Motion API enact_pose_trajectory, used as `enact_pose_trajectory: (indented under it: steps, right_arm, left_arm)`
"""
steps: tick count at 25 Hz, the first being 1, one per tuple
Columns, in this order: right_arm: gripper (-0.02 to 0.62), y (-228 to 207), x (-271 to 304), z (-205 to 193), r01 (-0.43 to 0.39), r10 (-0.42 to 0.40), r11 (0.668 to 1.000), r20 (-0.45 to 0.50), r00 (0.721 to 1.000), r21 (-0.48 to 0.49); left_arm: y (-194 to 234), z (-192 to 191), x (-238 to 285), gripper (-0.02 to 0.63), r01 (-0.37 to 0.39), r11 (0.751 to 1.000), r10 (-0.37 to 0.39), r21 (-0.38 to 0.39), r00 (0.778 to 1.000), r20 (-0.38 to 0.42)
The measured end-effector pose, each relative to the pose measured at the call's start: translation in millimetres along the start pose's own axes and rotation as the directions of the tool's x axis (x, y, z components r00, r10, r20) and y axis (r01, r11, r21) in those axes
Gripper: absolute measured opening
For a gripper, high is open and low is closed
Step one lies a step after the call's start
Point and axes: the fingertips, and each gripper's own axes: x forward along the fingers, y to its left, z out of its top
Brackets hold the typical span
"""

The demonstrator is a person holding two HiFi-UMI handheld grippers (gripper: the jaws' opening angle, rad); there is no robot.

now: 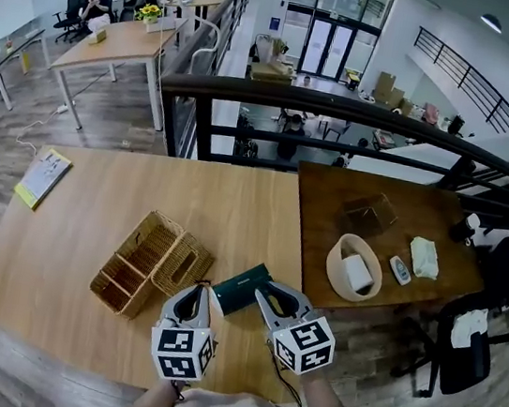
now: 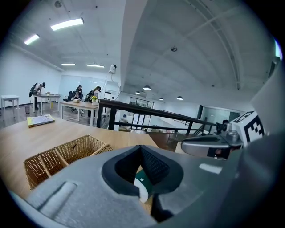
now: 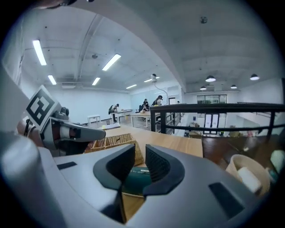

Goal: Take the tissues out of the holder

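Observation:
A wicker holder [image 1: 153, 263] with compartments lies on the light wood table [image 1: 92, 212]; it also shows in both gripper views [image 2: 62, 156] [image 3: 116, 143]. Just right of it a dark green tissue pack [image 1: 240, 289] rests flat on the table. My left gripper [image 1: 196, 290] hovers near the holder's right end, its pads [image 2: 153, 167] meeting at the tip, nothing held. My right gripper [image 1: 262, 294] hangs over the pack [image 3: 136, 178] with a narrow gap between its pads [image 3: 156, 162], nothing in it. The pack [image 2: 143, 177] peeks through beneath the left jaws.
A darker table [image 1: 376, 216] adjoins on the right with a round beige bowl [image 1: 333, 262] holding a white roll, a remote [image 1: 399, 270] and a white cloth [image 1: 425, 257]. A yellow booklet [image 1: 42, 177] lies far left. A black railing [image 1: 343, 116] runs behind; a chair [image 1: 466, 343] stands right.

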Motion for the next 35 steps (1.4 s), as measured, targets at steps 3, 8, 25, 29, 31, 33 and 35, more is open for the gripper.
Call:
enact_pose_trajectory:
  steps: [3,8,25,29,31,33,35]
  right_arm:
    - [0.074,-10.7,-8.1,-6.4,0.084,-0.086,0.993,0.012,0.996,0.082]
    - [0.041,-22.6,-15.8,-18.2,0.204,-0.204,0.967,-0.012,0.979,0.15]
    - [0.005,-39.8,-29.1,-34.2,0.303,-0.298,0.926,-0.058,0.953,0.227]
    - [0.005,-43.1,-29.7,-34.0,0.312,-0.307,0.923,-0.06,0.95,0.224]
    - [0.005,-45.6,-30.1,-35.1,0.322,-0.315,0.919,-0.065,0.947,0.229]
    - [0.005,-49.0,-30.3,-35.9,0.33,-0.322,0.913,-0.07,0.944,0.24]
    - [0.005,-51.4,-31.4,-36.1,0.336,-0.329,0.91,-0.072,0.942,0.243]
  left_arm:
    - [-3.8,-2.9,1.6,-0.014,0.008,1.0,-0.008,0.003,1.0,-0.002]
    - [-12.1,-7.1,3.7,-0.014,0.022,1.0,-0.022,0.006,1.0,-0.003]
    - [-12.0,-14.0,3.3,-0.014,0.02,1.0,-0.021,-0.013,1.0,-0.021]
    - [-8.7,-15.6,3.3,-0.014,0.014,1.0,-0.014,-0.021,1.0,-0.025]
    - [-8.3,-14.8,3.6,-0.014,0.013,1.0,-0.013,-0.024,1.0,-0.024]
    - [-9.1,-12.7,4.4,-0.014,0.015,1.0,-0.015,-0.024,1.0,-0.021]
    - [-10.1,-11.4,4.7,-0.014,0.017,1.0,-0.018,-0.021,1.0,-0.019]
